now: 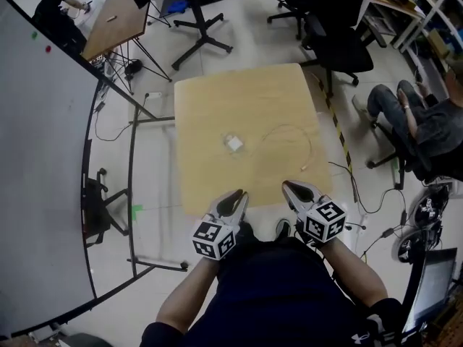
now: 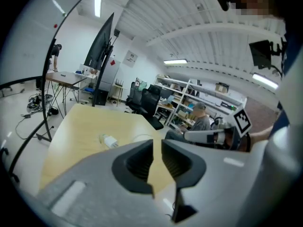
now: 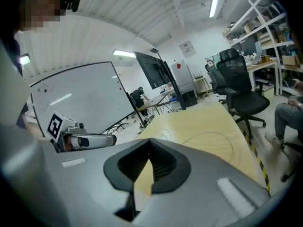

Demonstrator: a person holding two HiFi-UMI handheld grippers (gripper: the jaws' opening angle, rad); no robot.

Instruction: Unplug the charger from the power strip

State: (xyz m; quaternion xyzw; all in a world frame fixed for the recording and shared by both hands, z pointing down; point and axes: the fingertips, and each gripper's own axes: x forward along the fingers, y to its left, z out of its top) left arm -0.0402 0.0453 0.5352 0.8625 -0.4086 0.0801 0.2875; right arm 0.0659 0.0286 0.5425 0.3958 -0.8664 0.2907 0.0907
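Observation:
A small white charger (image 1: 234,142) lies near the middle of the light wooden table (image 1: 210,100), with nothing plugged into it that I can make out. A thin white cable (image 1: 291,131) curls in a loop to its right. No power strip shows on the table. My left gripper (image 1: 239,193) and right gripper (image 1: 286,185) hover side by side at the table's near edge, well short of the charger. Both are shut and hold nothing. In the left gripper view the charger (image 2: 110,141) lies beyond the left gripper (image 2: 157,142). The right gripper (image 3: 149,140) points over the cable loop (image 3: 208,141).
A whiteboard (image 1: 43,179) on a stand runs along the left. Black office chairs (image 1: 336,45) stand behind the table, and a person (image 1: 427,125) sits at the right. Black-and-yellow tape (image 1: 336,132) runs on the floor by the table's right edge. Another table (image 1: 116,20) stands back left.

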